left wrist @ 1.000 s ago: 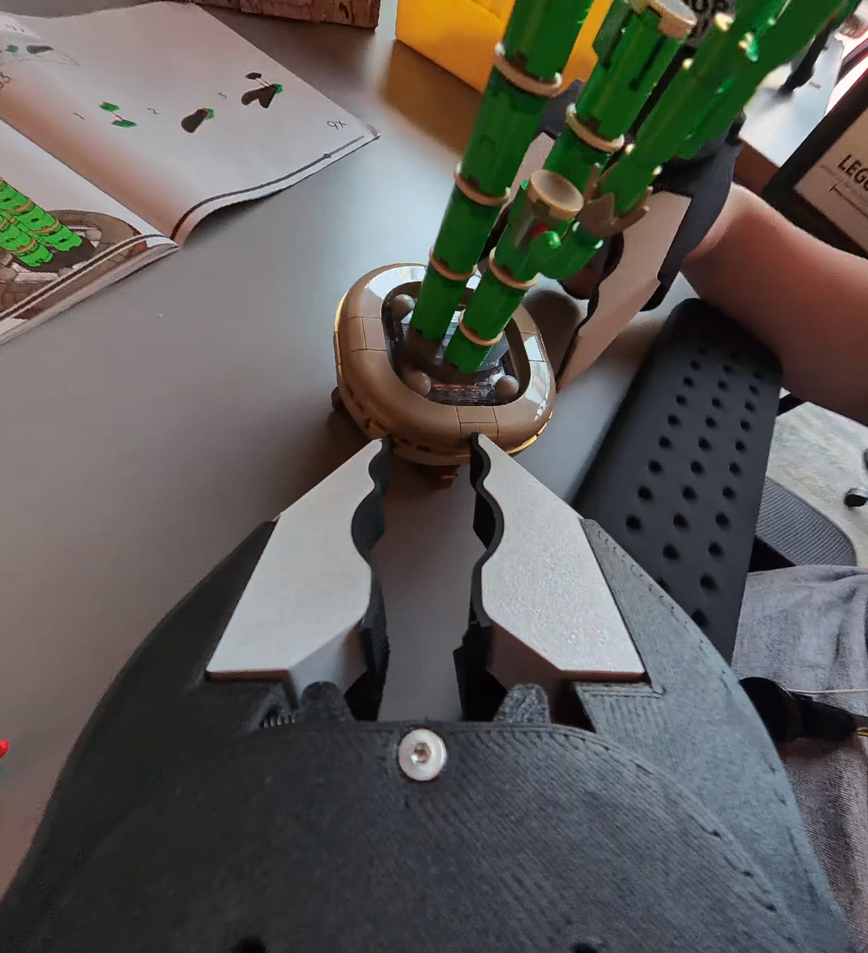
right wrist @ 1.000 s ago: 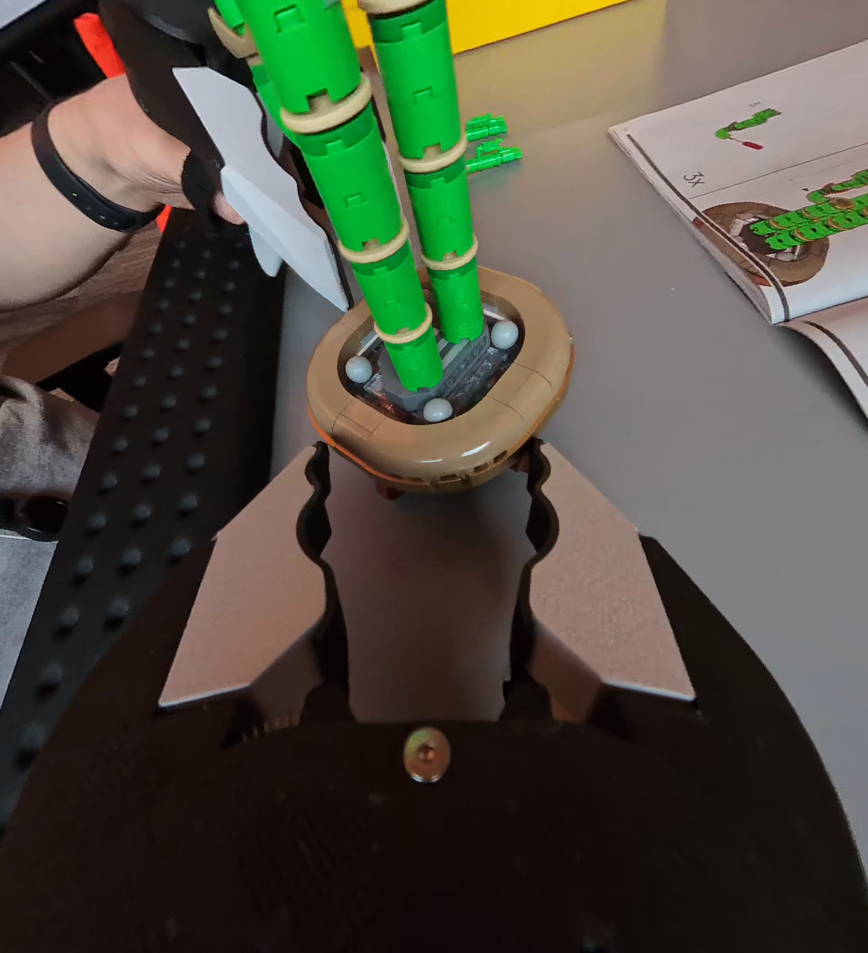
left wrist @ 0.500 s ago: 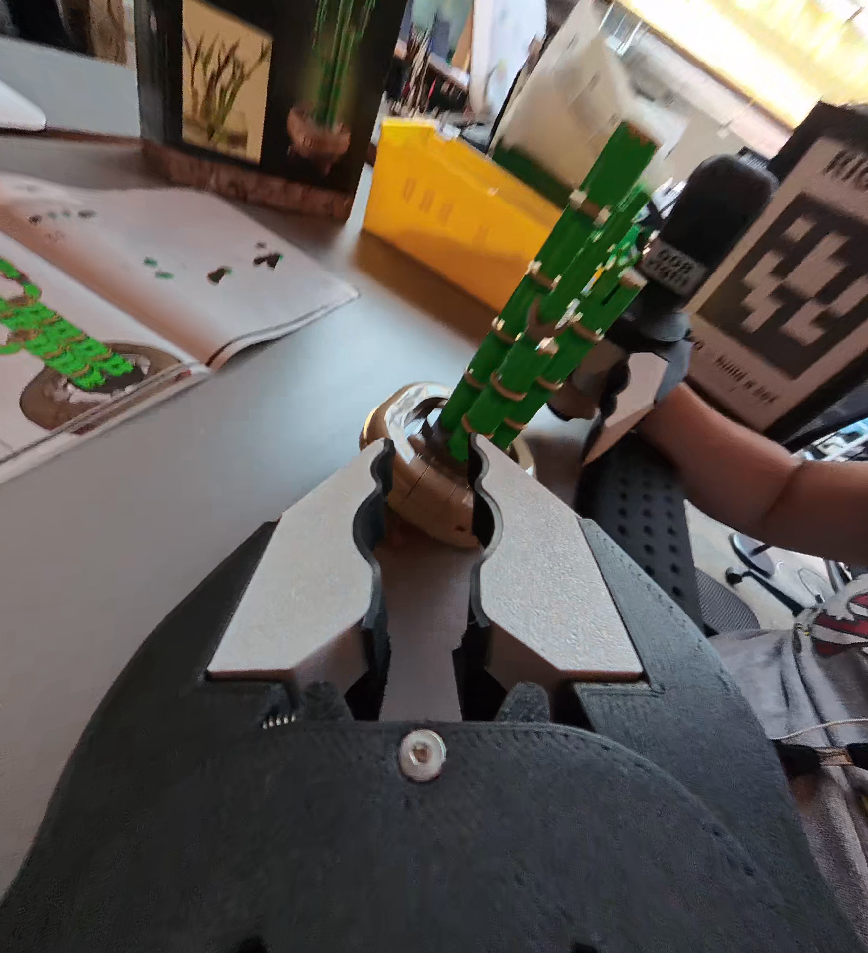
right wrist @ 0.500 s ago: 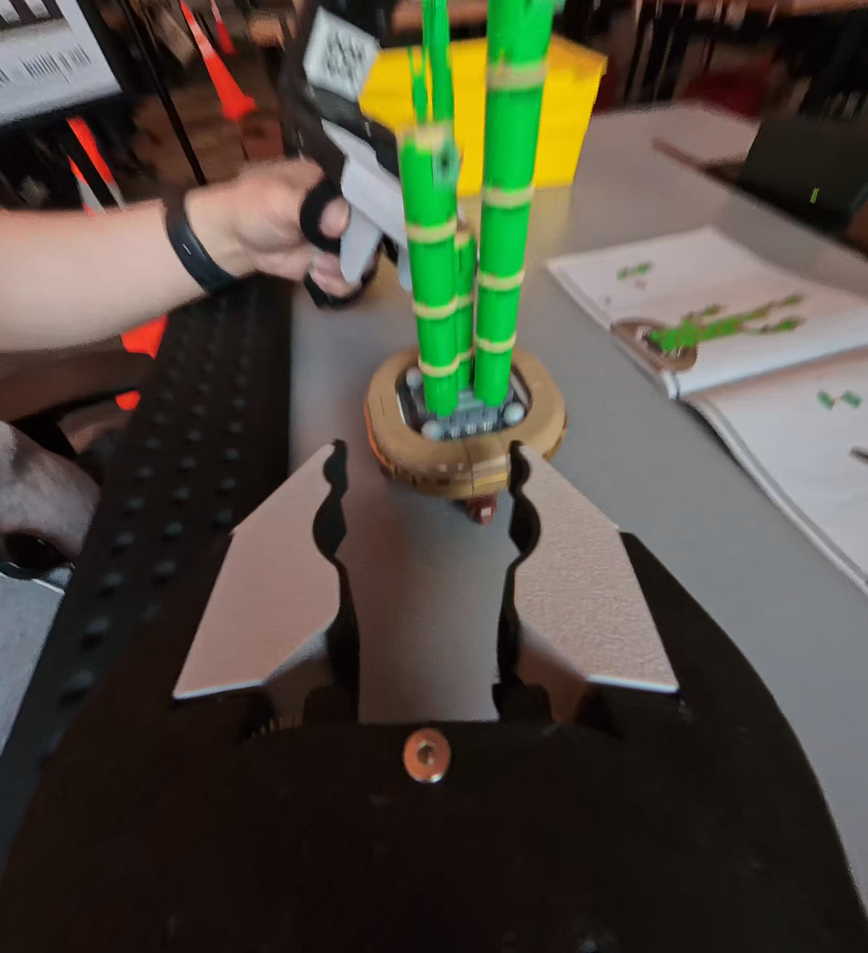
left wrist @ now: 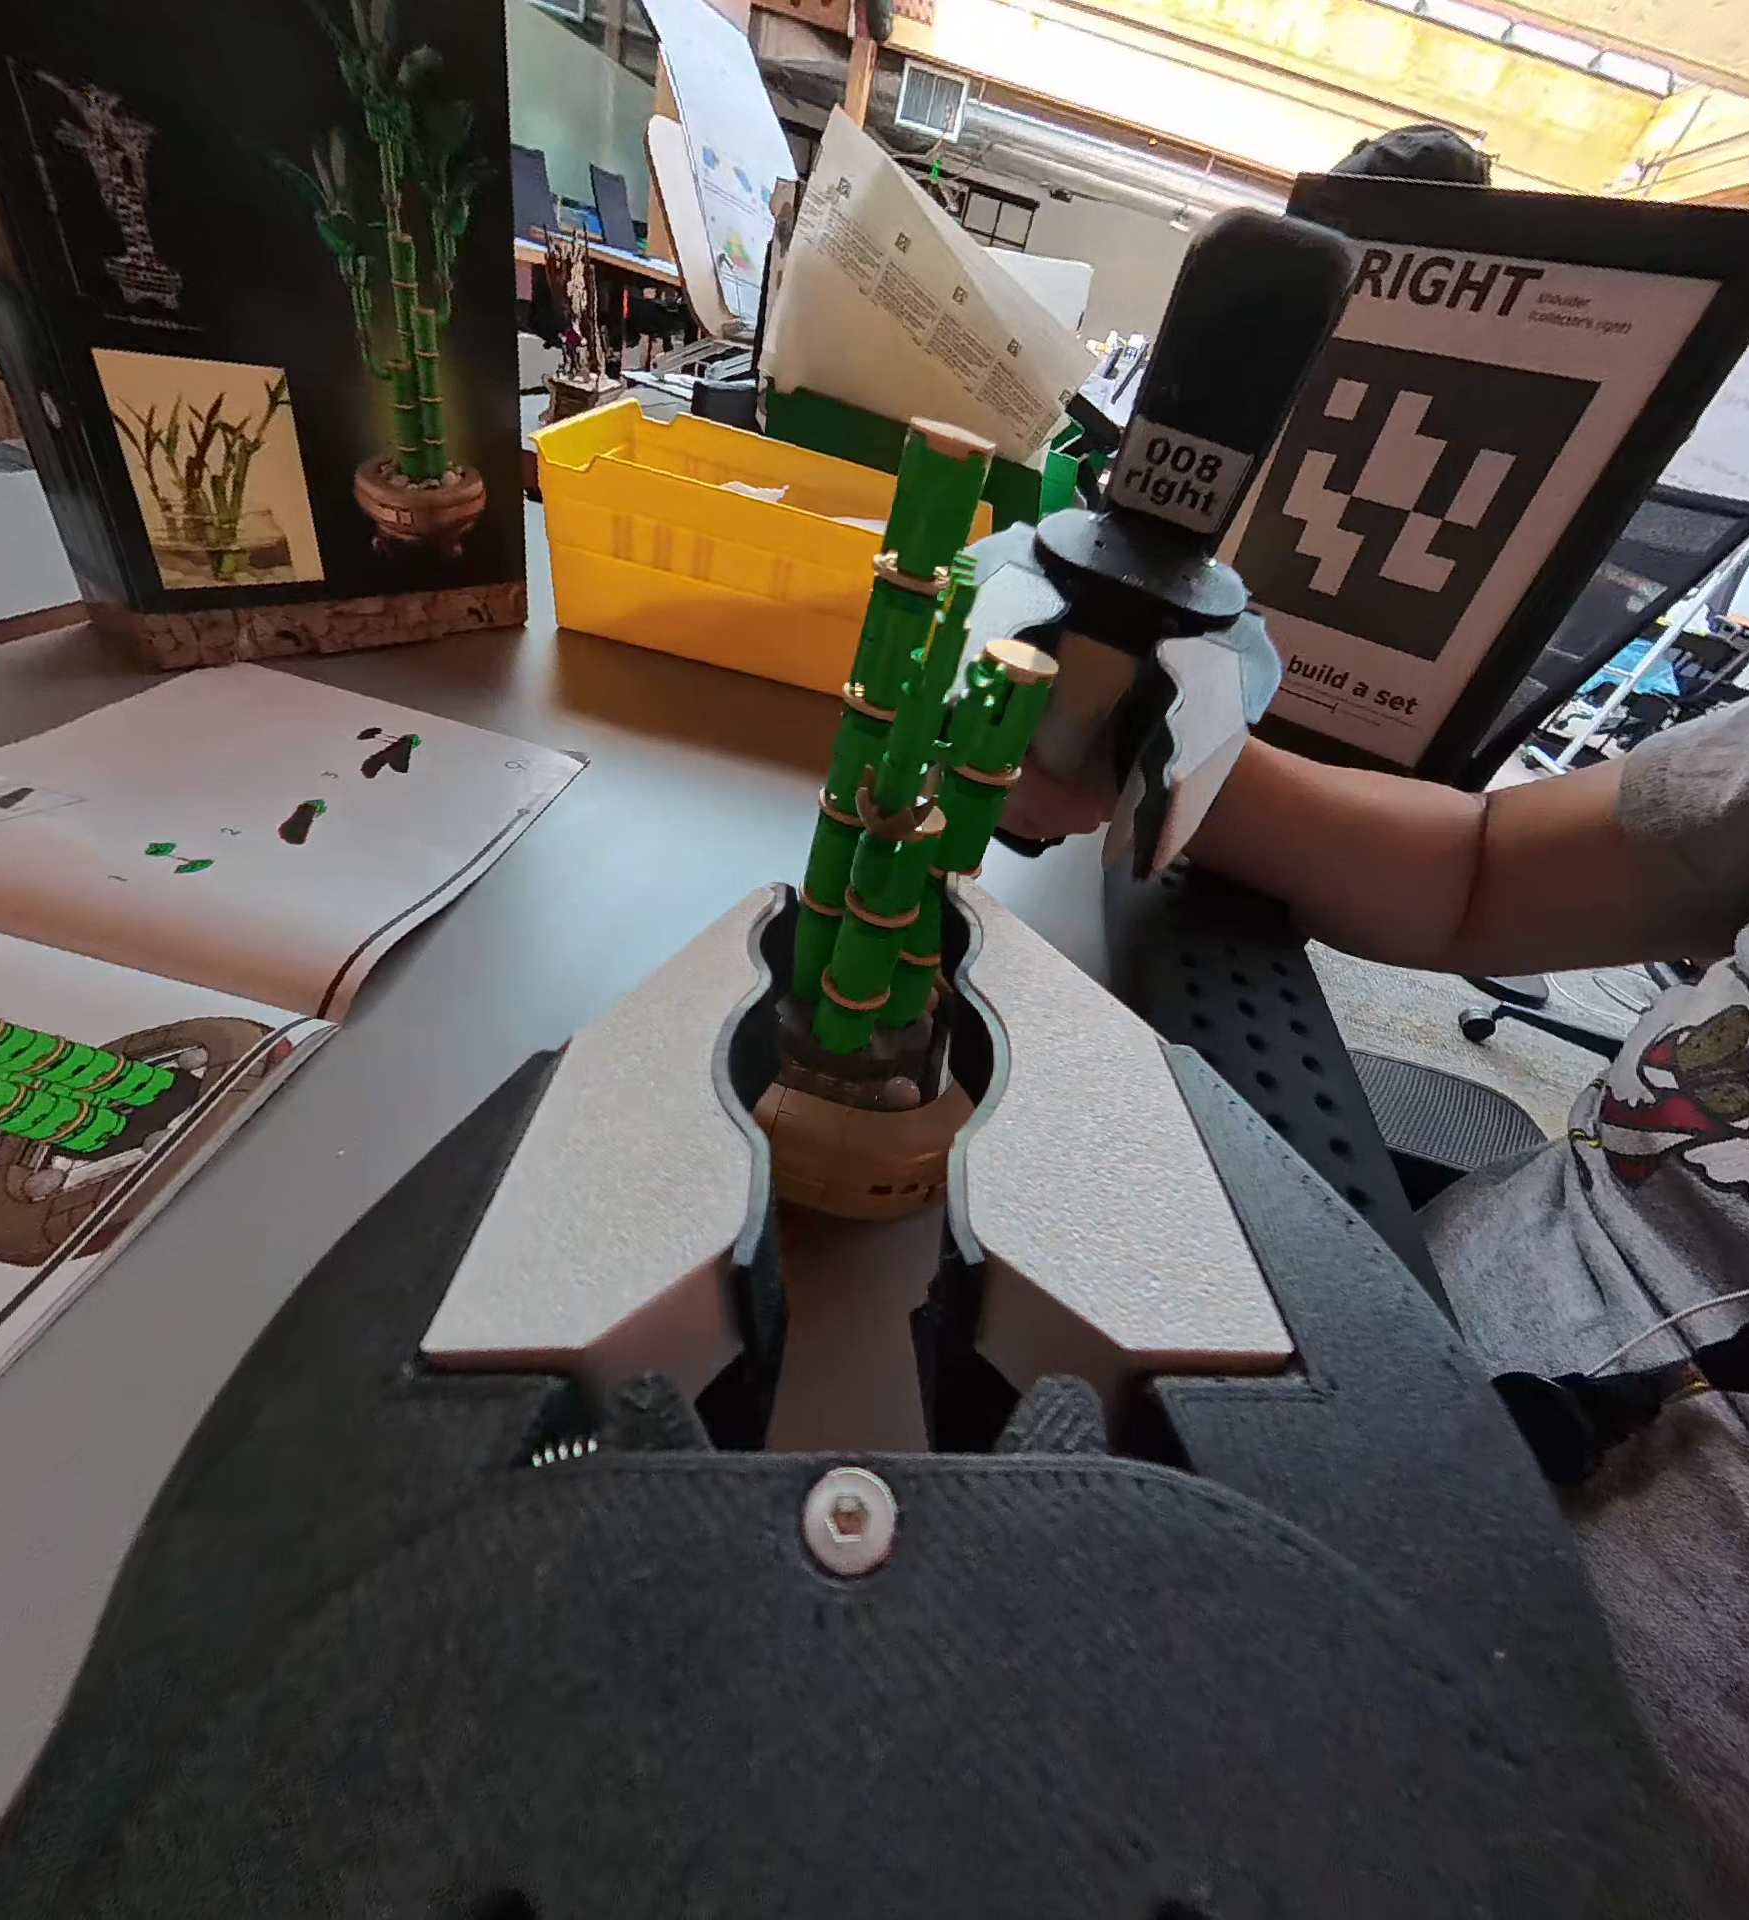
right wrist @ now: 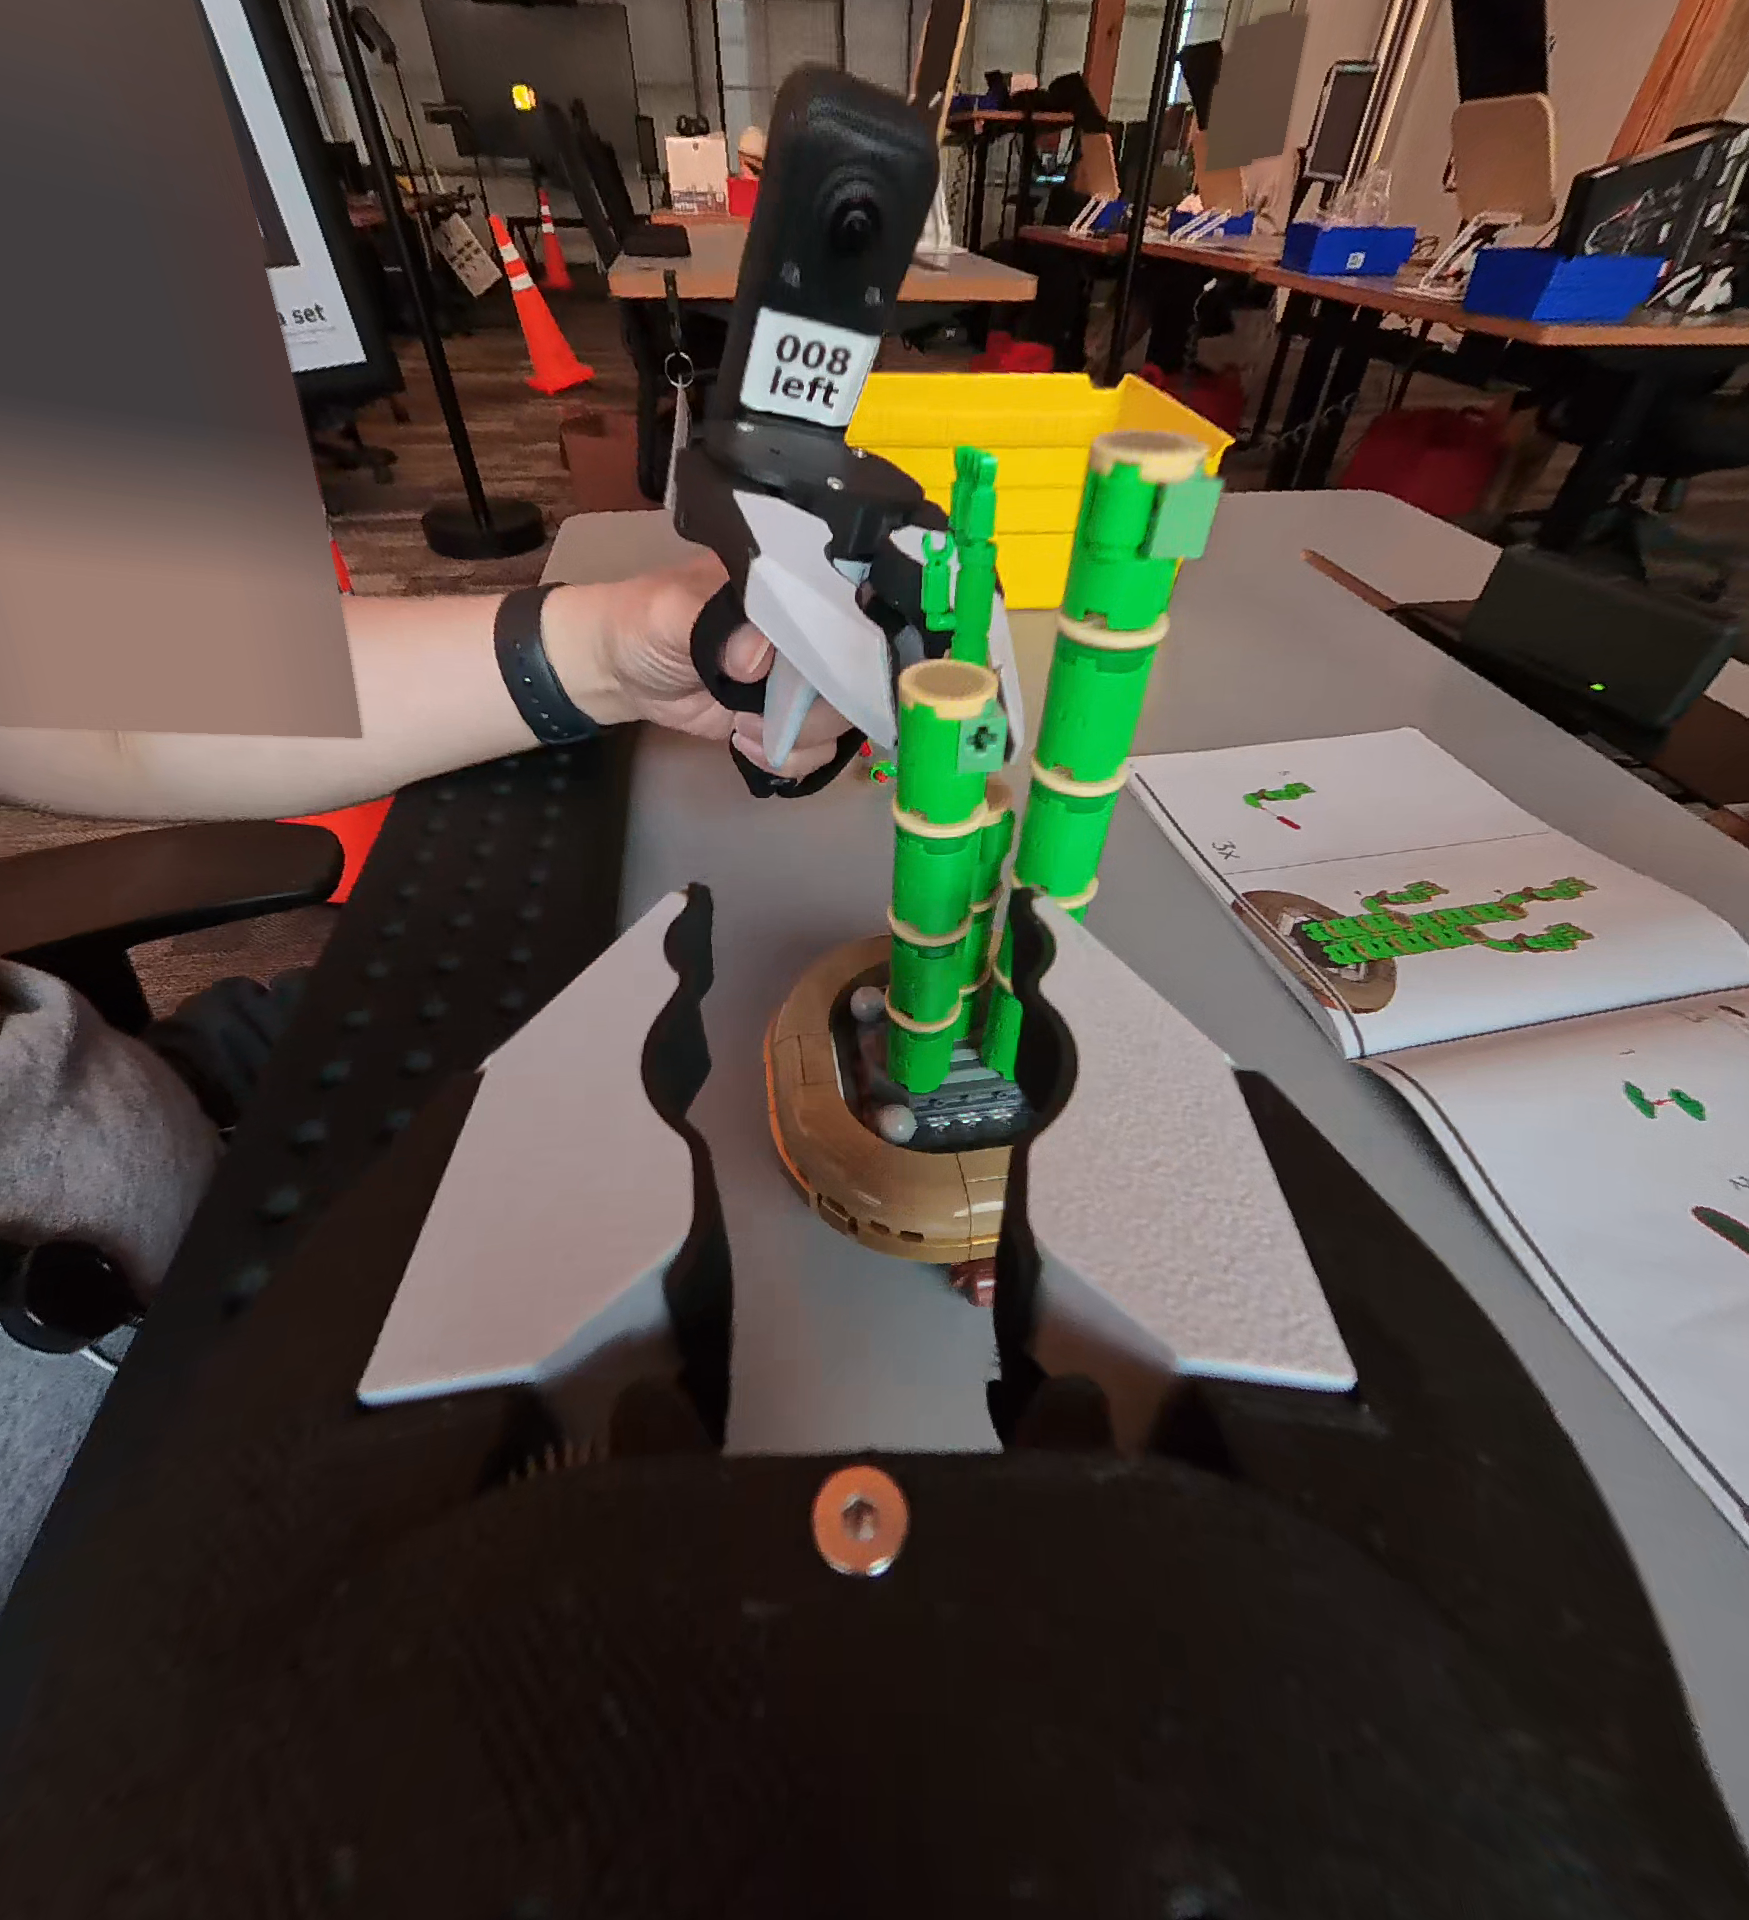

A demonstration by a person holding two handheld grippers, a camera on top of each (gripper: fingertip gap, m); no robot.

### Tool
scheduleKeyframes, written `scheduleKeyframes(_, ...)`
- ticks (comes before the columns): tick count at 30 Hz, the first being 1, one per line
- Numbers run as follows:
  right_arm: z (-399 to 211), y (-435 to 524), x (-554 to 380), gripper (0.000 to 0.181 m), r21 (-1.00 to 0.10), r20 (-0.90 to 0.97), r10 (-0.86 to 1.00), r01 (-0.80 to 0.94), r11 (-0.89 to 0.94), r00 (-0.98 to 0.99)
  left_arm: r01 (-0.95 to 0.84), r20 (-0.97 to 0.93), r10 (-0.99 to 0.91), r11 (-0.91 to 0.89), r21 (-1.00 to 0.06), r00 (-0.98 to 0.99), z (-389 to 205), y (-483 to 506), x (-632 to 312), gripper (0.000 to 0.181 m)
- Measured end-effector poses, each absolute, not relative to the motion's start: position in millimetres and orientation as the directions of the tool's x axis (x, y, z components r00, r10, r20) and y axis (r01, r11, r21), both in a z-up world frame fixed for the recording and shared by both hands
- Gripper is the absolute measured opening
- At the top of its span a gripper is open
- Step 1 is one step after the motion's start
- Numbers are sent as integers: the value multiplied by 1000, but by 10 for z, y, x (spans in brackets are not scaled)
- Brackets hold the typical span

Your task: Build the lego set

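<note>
A lego bamboo model stands upright on the grey table: green stalks [left wrist: 901, 727] [right wrist: 937, 862] in a tan oval pot [left wrist: 854, 1153] [right wrist: 880, 1164]. My left gripper [left wrist: 862, 914] is open with a narrow gap and empty. The pot shows through that gap, farther off. In the right wrist view the left gripper [right wrist: 891, 727] hangs above the table behind the stalks. My right gripper [right wrist: 859, 904] is open wide and empty, just short of the pot. Its right finger [right wrist: 1140, 1143] hides the pot's right side. In the left wrist view it [left wrist: 1140, 748] sits raised behind the stalks.
An open instruction booklet [left wrist: 174, 831] [right wrist: 1472, 914] lies beside the model. A yellow bin [left wrist: 704, 561] [right wrist: 1036, 436], the set's box [left wrist: 246, 312] and a framed sign [left wrist: 1452, 468] stand behind. A black perforated strip [left wrist: 1254, 1018] [right wrist: 382, 1039] edges the table. A small green-and-red piece [right wrist: 880, 771] lies near the left gripper. One gripper's finger ends stand about 5 centimetres off the other's.
Both grippers have drawn back from the pot and tilted up from looking down to looking level. The model now shows whole and upright. Neither gripper's gap has changed.
</note>
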State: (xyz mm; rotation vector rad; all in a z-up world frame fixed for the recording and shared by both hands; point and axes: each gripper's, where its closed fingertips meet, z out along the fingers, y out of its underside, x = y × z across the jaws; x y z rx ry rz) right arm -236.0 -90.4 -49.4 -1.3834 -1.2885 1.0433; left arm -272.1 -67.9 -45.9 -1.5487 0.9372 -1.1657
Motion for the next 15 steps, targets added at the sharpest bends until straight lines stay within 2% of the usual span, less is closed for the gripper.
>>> scheduleKeyframes(10,-507,-951,-2438,55,-992,-71,996,111,-64,-61,-79,185,-956,-207,-975,228,-468,-698,-2650,13)
scheduleKeyframes(15,-527,-956,-2476,53,-994,-56,995,97,-48,-81,-75,186,-954,-208,-975,234,-482,-674,-2637,7)
